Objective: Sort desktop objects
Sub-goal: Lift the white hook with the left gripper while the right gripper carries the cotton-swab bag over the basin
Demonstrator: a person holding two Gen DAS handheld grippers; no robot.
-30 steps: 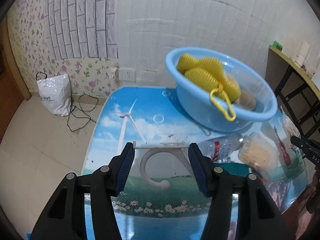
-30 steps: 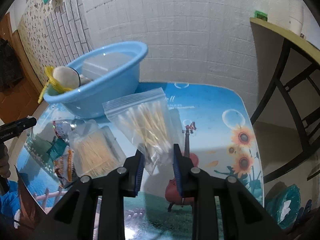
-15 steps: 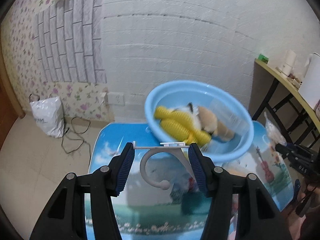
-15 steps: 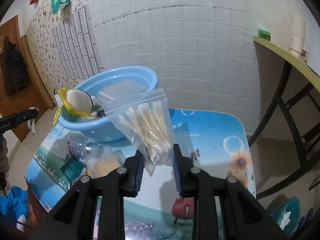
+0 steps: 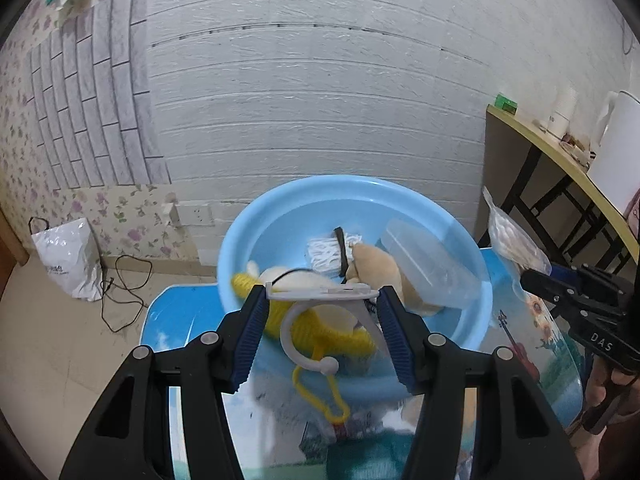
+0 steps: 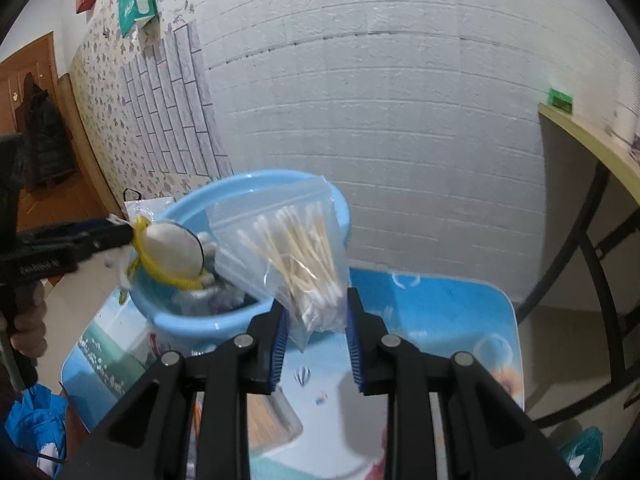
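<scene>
1. My left gripper (image 5: 322, 306) is partly closed, clamping a white plastic hook (image 5: 316, 320) by its flat bar, above the near rim of the blue basin (image 5: 456, 236).
2. My right gripper (image 6: 316, 316) is narrowed onto a clear bag of cotton swabs (image 6: 292, 252), held beside the basin's right rim.
3. The basin sits at the far edge of the printed tabletop (image 6: 440, 312), holding a yellow plush toy (image 5: 320, 328).

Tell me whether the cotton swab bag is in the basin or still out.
Out. The cotton swab bag hangs clamped in the right tongs, held in the air beside the blue basin.
</scene>
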